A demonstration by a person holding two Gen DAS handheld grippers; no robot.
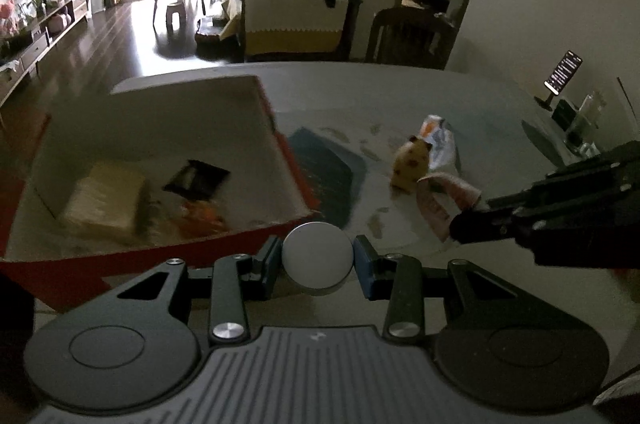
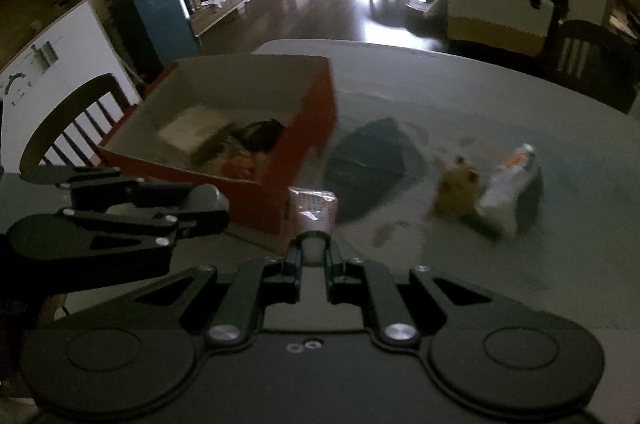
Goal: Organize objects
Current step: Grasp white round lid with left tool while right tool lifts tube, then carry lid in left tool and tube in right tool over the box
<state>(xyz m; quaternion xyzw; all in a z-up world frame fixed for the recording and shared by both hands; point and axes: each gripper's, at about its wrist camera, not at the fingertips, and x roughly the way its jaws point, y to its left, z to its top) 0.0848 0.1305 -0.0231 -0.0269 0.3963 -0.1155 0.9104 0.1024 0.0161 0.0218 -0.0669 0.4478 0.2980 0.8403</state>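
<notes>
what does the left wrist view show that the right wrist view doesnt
Only the left wrist view shows the white round disc clamped in the left gripper, and a phone on a stand at the table's far right.

Only the right wrist view shows the blue cabinet and the chair behind the box, plus the right gripper from its own camera, shut on a pink packet.

Both show the red box with items inside, the dark mat, the hamster toy, the white wrapper and the grey table.
</notes>
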